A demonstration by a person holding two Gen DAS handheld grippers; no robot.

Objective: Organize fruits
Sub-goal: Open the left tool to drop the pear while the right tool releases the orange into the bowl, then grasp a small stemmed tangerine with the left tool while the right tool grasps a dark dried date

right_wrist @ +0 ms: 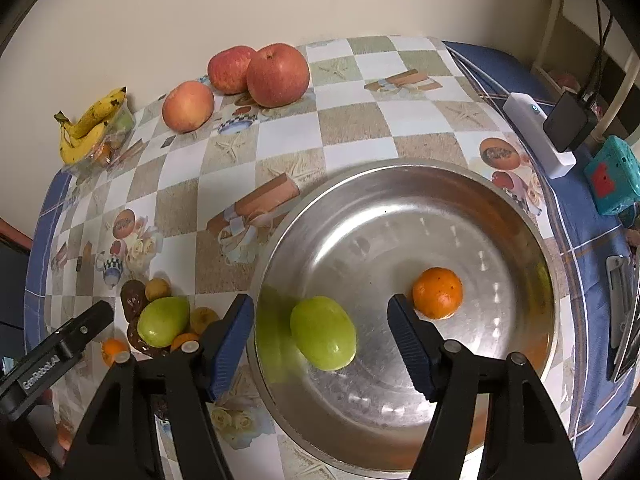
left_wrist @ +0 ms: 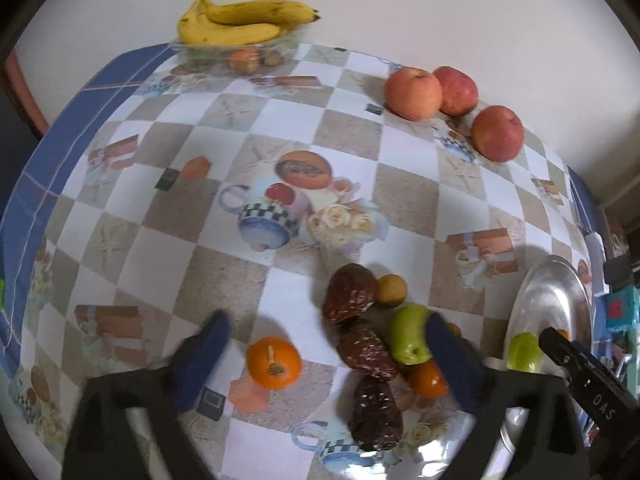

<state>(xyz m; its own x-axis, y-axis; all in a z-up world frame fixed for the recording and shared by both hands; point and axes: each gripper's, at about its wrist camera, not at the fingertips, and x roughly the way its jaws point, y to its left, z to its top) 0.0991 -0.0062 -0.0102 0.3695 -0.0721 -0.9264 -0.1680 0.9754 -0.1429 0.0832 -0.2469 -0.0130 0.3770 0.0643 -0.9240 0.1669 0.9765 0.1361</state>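
My right gripper (right_wrist: 320, 320) is open over the steel bowl (right_wrist: 500, 208); a green fruit (right_wrist: 323, 333) lies in the bowl between its fingers, untouched, and an orange (right_wrist: 437, 293) lies beside the right finger. My left gripper (left_wrist: 326, 330) is open above a pile on the table: three brown dates (left_wrist: 349, 298), a green fruit (left_wrist: 409, 334), a small yellow fruit (left_wrist: 391, 289) and an orange (left_wrist: 427, 378). A loose orange (left_wrist: 273, 362) lies between its fingers. The left gripper also shows in the right wrist view (right_wrist: 60, 344).
Three apples (left_wrist: 413, 93) sit at the table's far edge. Bananas (left_wrist: 240, 20) rest on a clear container (left_wrist: 240, 54) of small fruit at the far left corner. A white box (right_wrist: 538, 132), black adapter (right_wrist: 568, 120) and teal device (right_wrist: 612, 176) lie right of the bowl.
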